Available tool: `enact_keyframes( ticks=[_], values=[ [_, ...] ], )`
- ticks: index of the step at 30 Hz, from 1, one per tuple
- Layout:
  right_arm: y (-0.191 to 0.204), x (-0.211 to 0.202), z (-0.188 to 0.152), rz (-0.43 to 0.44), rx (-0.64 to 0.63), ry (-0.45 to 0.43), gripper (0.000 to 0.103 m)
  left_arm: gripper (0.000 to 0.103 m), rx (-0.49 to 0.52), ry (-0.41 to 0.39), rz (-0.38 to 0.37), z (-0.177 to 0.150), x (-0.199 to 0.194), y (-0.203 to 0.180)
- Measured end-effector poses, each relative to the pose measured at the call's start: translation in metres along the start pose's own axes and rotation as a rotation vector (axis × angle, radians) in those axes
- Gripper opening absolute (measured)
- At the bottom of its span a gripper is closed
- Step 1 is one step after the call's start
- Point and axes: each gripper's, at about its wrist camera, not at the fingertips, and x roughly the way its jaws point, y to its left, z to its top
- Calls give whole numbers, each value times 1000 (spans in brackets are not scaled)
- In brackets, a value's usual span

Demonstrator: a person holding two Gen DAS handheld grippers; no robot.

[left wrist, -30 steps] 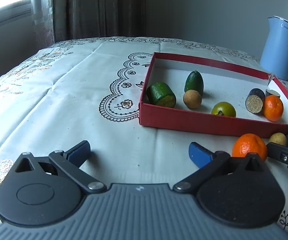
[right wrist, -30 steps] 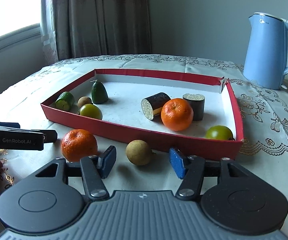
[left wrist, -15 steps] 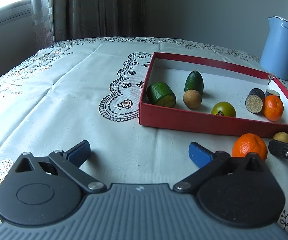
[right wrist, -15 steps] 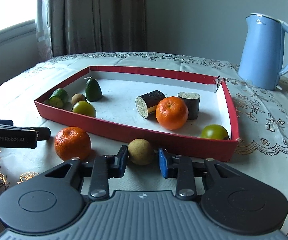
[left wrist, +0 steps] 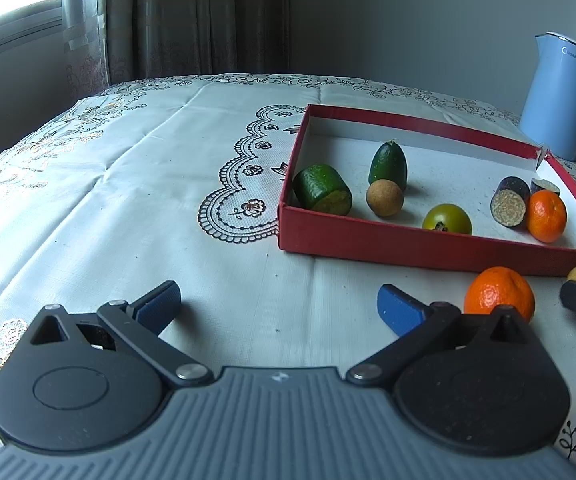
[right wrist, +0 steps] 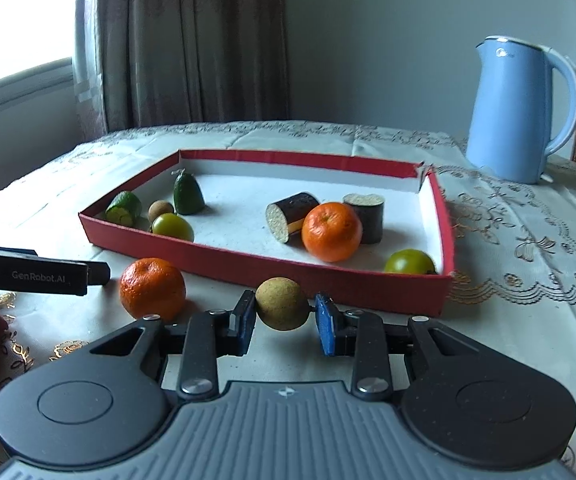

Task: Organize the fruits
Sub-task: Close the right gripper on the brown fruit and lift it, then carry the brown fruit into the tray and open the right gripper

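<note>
right claw [right wrist: 282, 318] pinching round, rough tan fruit [right wrist: 282, 304] | left claw [left wrist: 278, 306] spread | dimpled orange [right wrist: 153, 289] beside

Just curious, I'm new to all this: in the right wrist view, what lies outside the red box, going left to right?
Left gripper → loose orange → small brown fruit, held in the right gripper → blue kettle.

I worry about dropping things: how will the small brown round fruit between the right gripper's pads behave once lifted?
The brown fruit is nearly spherical, so it may pivot or slip between the flat blue pads of the right gripper. It looks firm and probably light. If released on the tablecloth, it would likely roll.
</note>
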Motion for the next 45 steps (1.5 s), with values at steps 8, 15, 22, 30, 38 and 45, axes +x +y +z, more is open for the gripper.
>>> enact_keyframes(
  ticks=[8, 15, 22, 30, 38, 45],
  values=[
    [-13, -16, 10, -66, -20, -86, 32, 103, 0, 0, 0, 0, 0, 0],
    [-26, -10, 21, -113, -22, -132, 32, 103, 1, 0, 1, 0, 0, 0],
    [-34, 3, 30, -156, -36, -134, 32, 103, 0, 0, 1, 0, 0, 0],
    [-50, 28, 41, -166, -15, -86, 32, 103, 1, 0, 1, 0, 0, 0],
    [-51, 44, 41, -180, -38, -50, 32, 103, 1, 0, 1, 0, 0, 0],
    [-52, 50, 42, -186, -36, -29, 32, 103, 1, 0, 2, 0, 0, 0]
  ],
)
